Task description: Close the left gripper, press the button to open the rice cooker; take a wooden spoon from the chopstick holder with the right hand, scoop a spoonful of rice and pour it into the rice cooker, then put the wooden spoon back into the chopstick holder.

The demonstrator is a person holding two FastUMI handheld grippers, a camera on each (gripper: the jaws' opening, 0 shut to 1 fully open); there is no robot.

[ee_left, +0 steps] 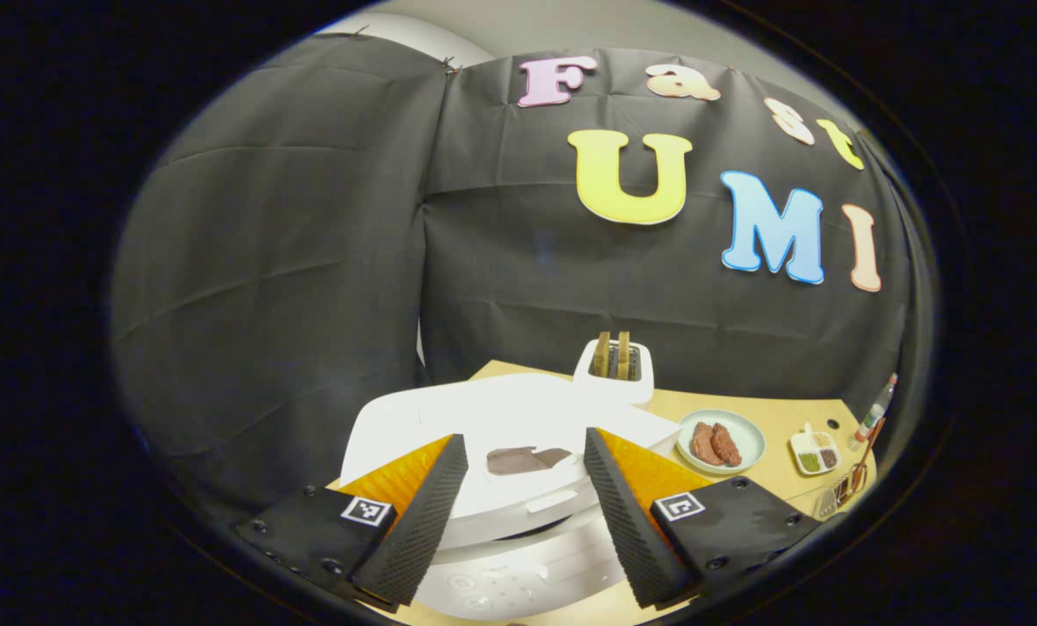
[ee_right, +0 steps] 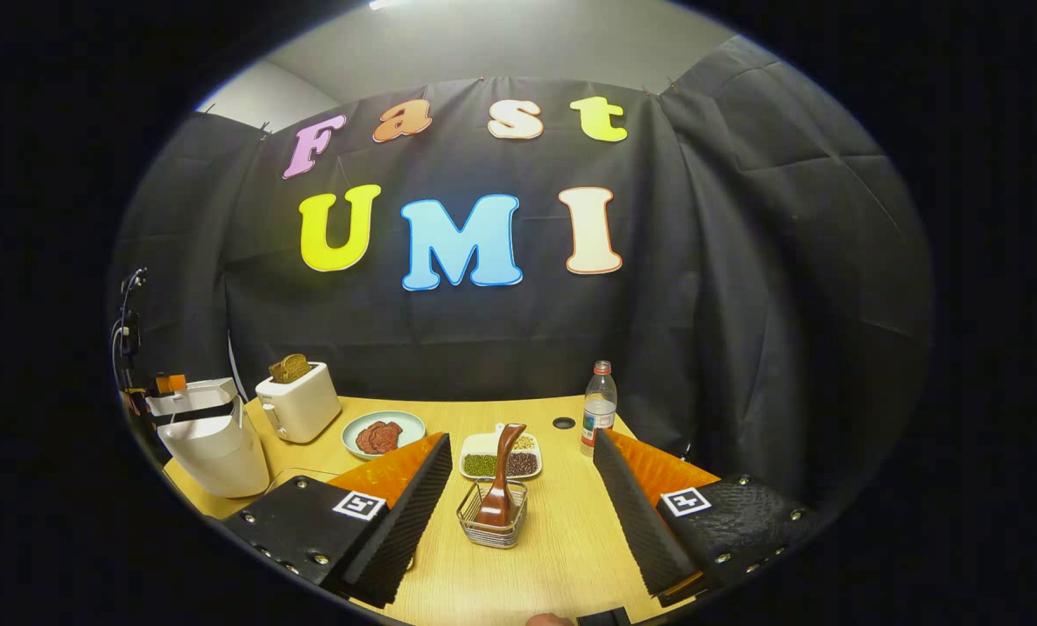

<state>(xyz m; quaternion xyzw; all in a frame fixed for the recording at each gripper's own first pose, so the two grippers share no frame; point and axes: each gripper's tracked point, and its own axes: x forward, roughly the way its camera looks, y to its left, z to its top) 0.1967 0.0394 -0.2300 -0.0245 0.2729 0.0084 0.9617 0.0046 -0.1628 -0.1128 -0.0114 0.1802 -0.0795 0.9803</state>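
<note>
1. Left gripper [ee_left: 518, 513] has its fingers spread wide, hanging right over the white rice cooker [ee_left: 518, 487], lid shut, nothing pinched.
2. Right gripper [ee_right: 518, 522] is spread too, gripping nothing. The wire chopstick holder [ee_right: 492, 515] sits between its fingers, wooden spoon [ee_right: 502, 469] standing upright in it.
3. Just past that there's a divided dish of grains [ee_right: 501, 461], then a plate of meat [ee_right: 383, 433], a toaster [ee_right: 299, 402] with bread, and a water bottle [ee_right: 599, 409]; can't read its label.
4. It's all on a light wooden table [ee_right: 561, 539], with black cloth behind.
</note>
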